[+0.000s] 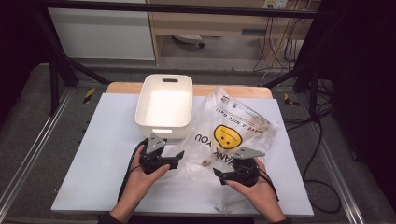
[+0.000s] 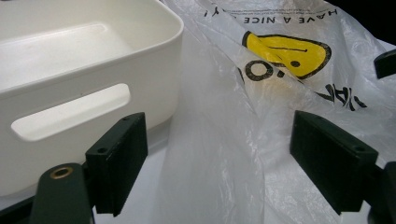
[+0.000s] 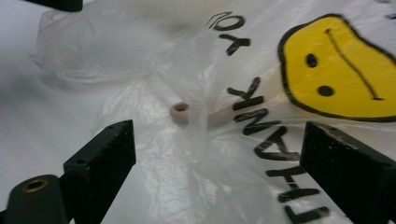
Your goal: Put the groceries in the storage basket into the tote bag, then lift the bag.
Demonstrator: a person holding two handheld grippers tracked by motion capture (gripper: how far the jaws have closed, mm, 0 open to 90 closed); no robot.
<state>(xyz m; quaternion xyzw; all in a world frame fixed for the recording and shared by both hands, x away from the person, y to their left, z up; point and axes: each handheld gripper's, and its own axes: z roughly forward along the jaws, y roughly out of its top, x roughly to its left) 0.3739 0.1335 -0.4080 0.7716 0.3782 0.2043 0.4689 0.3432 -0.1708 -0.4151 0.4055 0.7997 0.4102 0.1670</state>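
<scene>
A clear plastic bag (image 1: 233,126) with a yellow smiley face and black lettering lies crumpled on the white table sheet (image 1: 102,154), right of a white plastic bin (image 1: 164,106). A small beige tube-like piece (image 1: 205,162) lies inside the bag near its front edge; in the right gripper view the beige piece (image 3: 180,112) sits just ahead of the jaws. My left gripper (image 1: 180,155) stands open at the bag's left edge, close to the bin's front wall (image 2: 70,116). My right gripper (image 1: 217,173) stands open over the bag's (image 3: 224,154) lower part, jaws wide apart.
The bin is empty, with a slot handle (image 2: 70,114) on its near wall. A wooden tabletop edge (image 1: 121,87) shows behind the sheet. Black frame bars and cables (image 1: 317,140) run along the right side. Bare sheet lies at the left.
</scene>
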